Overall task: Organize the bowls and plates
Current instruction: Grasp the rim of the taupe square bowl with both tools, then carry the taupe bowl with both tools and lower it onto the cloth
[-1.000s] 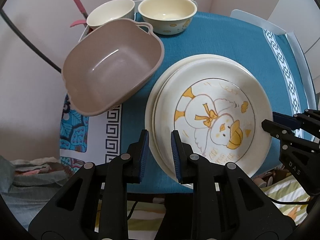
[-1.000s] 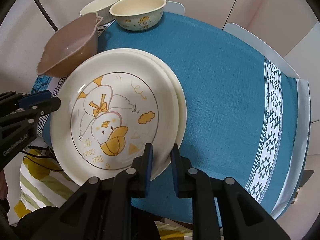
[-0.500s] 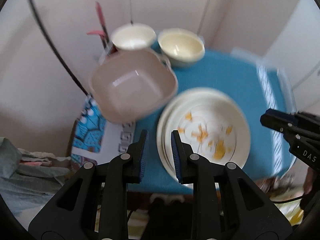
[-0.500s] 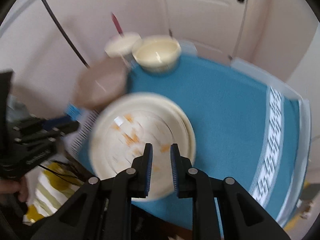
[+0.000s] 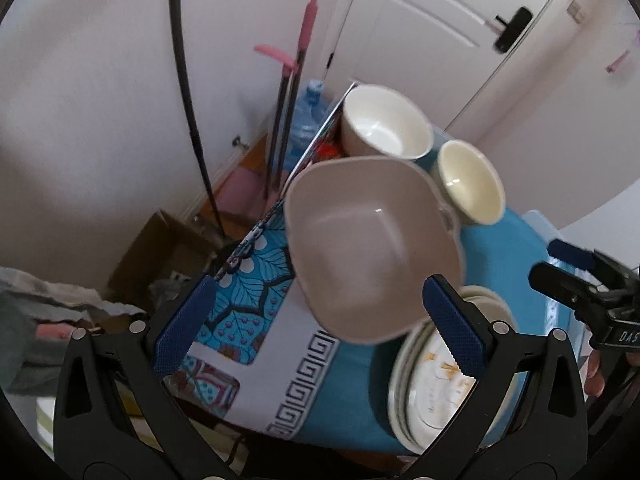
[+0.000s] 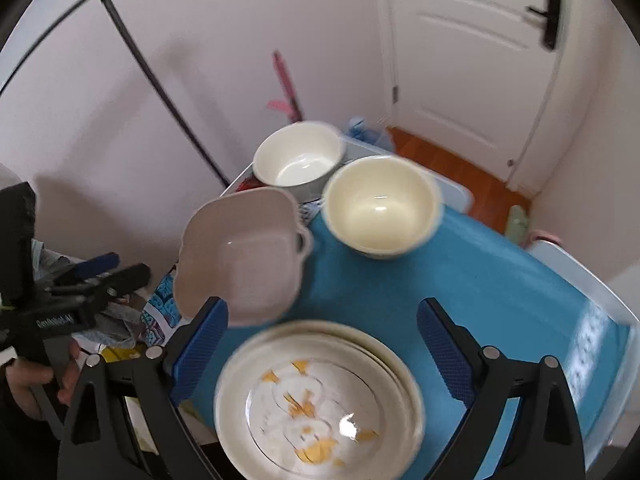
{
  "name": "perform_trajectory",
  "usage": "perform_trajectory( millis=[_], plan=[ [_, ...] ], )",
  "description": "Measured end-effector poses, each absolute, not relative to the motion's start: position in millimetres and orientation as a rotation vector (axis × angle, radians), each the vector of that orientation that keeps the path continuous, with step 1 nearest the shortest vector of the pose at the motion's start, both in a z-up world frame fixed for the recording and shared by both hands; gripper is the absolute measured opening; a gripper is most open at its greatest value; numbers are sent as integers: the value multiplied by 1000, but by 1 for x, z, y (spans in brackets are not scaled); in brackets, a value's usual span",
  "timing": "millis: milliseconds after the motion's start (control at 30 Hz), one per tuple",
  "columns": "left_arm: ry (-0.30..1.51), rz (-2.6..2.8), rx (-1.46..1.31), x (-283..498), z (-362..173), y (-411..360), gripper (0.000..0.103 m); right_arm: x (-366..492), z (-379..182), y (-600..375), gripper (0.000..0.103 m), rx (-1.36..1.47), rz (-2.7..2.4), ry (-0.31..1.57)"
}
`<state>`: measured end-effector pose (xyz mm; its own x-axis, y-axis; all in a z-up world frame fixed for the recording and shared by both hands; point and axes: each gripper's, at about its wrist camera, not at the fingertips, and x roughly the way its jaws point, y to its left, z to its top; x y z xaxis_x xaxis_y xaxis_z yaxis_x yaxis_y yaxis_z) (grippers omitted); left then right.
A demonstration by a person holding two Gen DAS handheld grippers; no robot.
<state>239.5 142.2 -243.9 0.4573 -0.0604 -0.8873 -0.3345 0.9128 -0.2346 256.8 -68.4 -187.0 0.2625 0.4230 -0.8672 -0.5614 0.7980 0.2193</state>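
While both tools hang over the blue tabletop (image 6: 500, 280), the plates look done and the bowls look like the next job.

Biggest is the stack of plates (image 6: 320, 396). It sits at 6 o'clock in the right wrist view, with the duck plate on top. It lies flat and nothing is holding it.

Next in size is the brown square bowl (image 5: 372, 244). It sits at 10 o'clock from the plates, just beside them. In the left wrist view it fills the middle, right in front of the left hand-held gripper (image 5: 320, 316).

Smaller is the cream bowl (image 6: 382, 210), at 12 o'clock from the plates. Behind it, at 11 o'clock, sits the white bowl (image 6: 300, 156), the smallest.

The left hand-held gripper has just been opening its jaws. They stand wide apart with nothing between them. The right hand-held gripper (image 6: 322, 344) has just been opening too, and it holds nothing.

I think the next move is to pick up a bowl. The brown square bowl is closest to the left tool. Its wall is thin, so the jaws should go down over the rim, one inside and one outside, then squeeze. The small bowls could then go inside the big one.
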Motion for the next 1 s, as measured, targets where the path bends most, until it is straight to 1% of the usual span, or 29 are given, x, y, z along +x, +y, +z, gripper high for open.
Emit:
perform_trajectory(
  millis=[33, 100, 133, 200, 233, 267, 300, 333, 367, 400, 433, 467, 500, 533, 567, 600, 767, 900, 1000],
  plan=[
    [1104, 171, -411, 244, -252, 143, 99, 262, -195, -57, 94, -152, 685, 1143],
    [1127, 160, -424, 249, -265, 146, 91, 271, -211, -42, 94, -168, 699, 1177],
    [1141, 153, -430, 253, -272, 146, 90, 277, -220, -34, 94, -172, 701, 1201],
    [1169, 134, -423, 263, -287, 145, 79, 288, -239, -22, 94, -151, 711, 1243],
    [1180, 127, -410, 266, -292, 144, 76, 291, -245, -18, 93, -138, 717, 1255],
    [1190, 122, -397, 270, -297, 143, 71, 295, -252, -16, 87, -122, 727, 1271],
    [1198, 118, -389, 273, -300, 142, 63, 298, -258, -13, 75, -110, 737, 1287],
    [1211, 110, -384, 278, -307, 142, 59, 301, -264, -11, 68, -101, 743, 1307],
    [1220, 104, -387, 280, -311, 143, 47, 303, -271, -8, 57, -91, 748, 1328],
    [1230, 98, -393, 283, -315, 145, 32, 303, -277, -6, 49, -83, 752, 1346],
    [1243, 92, -398, 286, -320, 145, 24, 304, -280, -5, 44, -81, 753, 1355],
    [1261, 91, -395, 288, -325, 145, 15, 303, -284, -2, 32, -80, 754, 1363],
    [1271, 90, -392, 290, -327, 147, 10, 303, -286, -1, 23, -78, 755, 1369],
    [1288, 88, -386, 291, -330, 146, 10, 302, -288, 0, 21, -75, 758, 1373],
    [1294, 88, -374, 292, -331, 145, 10, 301, -289, 2, 16, -85, 751, 1369],
    [1291, 90, -365, 293, -330, 145, 10, 300, -290, 4, 14, -97, 744, 1362],
    [1252, 106, -325, 294, -311, 144, 10, 294, -284, 5, 13, -89, 744, 1328],
    [1209, 110, -279, 289, -286, 138, 10, 285, -266, -1, 13, -61, 755, 1279],
    [1170, 103, -244, 282, -259, 124, 10, 272, -247, -22, 13, -29, 761, 1240]
  ],
)
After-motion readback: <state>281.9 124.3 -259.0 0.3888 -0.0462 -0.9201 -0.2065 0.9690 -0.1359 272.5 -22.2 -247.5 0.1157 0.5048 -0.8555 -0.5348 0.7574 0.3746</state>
